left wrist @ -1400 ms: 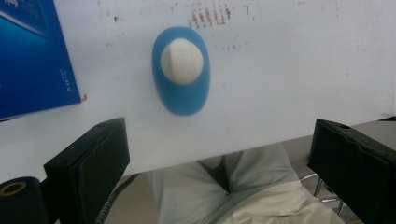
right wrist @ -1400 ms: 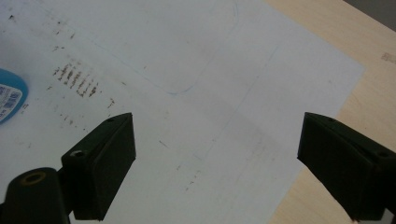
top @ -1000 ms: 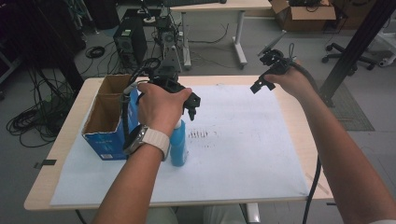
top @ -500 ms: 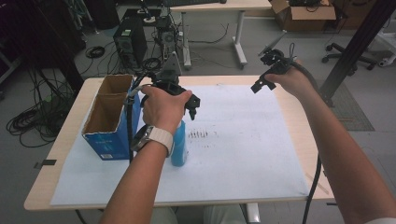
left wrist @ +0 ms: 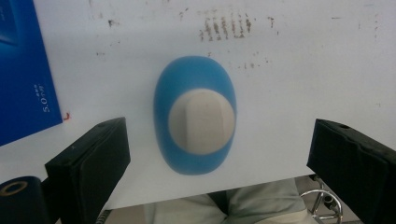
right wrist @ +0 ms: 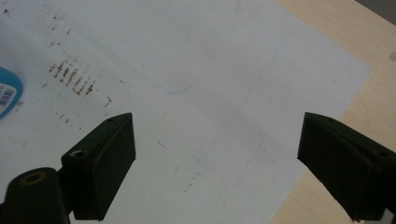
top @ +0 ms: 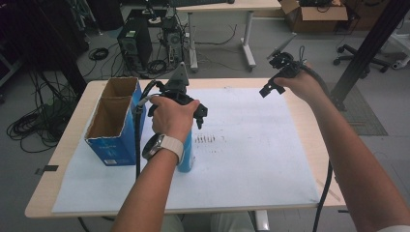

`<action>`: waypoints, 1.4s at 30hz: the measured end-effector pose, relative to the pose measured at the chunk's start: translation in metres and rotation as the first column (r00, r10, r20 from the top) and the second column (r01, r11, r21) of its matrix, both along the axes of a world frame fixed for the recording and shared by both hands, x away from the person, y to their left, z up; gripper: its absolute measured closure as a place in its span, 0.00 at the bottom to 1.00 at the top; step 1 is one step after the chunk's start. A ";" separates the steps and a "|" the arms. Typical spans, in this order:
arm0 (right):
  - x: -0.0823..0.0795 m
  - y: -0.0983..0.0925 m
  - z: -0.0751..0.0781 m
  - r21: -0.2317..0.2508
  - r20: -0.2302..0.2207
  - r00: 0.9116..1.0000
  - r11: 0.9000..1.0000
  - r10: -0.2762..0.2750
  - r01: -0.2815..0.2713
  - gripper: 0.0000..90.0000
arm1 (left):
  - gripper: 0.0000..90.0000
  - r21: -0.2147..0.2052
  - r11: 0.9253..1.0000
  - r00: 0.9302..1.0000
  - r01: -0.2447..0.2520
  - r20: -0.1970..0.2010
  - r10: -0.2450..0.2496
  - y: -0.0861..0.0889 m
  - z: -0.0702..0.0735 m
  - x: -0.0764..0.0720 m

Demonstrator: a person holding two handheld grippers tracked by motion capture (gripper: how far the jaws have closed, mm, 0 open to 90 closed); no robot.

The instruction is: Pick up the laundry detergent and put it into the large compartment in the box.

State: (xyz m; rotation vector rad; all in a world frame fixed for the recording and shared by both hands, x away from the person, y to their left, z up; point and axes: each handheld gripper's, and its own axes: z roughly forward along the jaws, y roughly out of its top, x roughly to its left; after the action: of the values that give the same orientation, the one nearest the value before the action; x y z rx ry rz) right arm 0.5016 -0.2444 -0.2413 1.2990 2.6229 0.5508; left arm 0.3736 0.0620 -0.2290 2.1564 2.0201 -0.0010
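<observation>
Bottle lined up under the left gripper, nothing grabbed yet

Cardboard box (top: 112, 121) with the blue sides sits at the table's left, top open, probably so stuff can go in or come out. Just right of it a blue bottle (left wrist: 195, 114) with a pale cap stands upright on the white paper sheet (top: 256, 159). Left gripper (left wrist: 219, 172) hangs straight above it, jaws spread wide on either side of the cap, holding nothing, looks like a top-down grab setup to me. Right gripper (right wrist: 215, 168) is parked well apart over bare paper, jaws wide, empty, likely just staying clear.
</observation>
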 end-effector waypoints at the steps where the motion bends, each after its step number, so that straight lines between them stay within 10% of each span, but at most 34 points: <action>1: 0.000 0.000 -0.001 0.000 -0.001 1.000 1.000 0.001 -0.001 0.13 | 0.07 0.004 1.000 1.000 -0.008 -0.002 0.008 0.000 -0.004 0.000; 42: 0.001 0.005 -0.011 0.007 -0.016 1.000 1.000 0.019 -0.019 0.12 | 0.11 0.013 1.000 0.999 -0.014 -0.047 0.014 -0.001 -0.055 0.008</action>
State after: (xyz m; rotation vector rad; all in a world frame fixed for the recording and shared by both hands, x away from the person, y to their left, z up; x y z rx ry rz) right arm 0.5022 -0.2390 -0.2518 1.2868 2.6510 0.5549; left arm 0.3820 0.0607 -0.2844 2.1695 2.0657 -0.0374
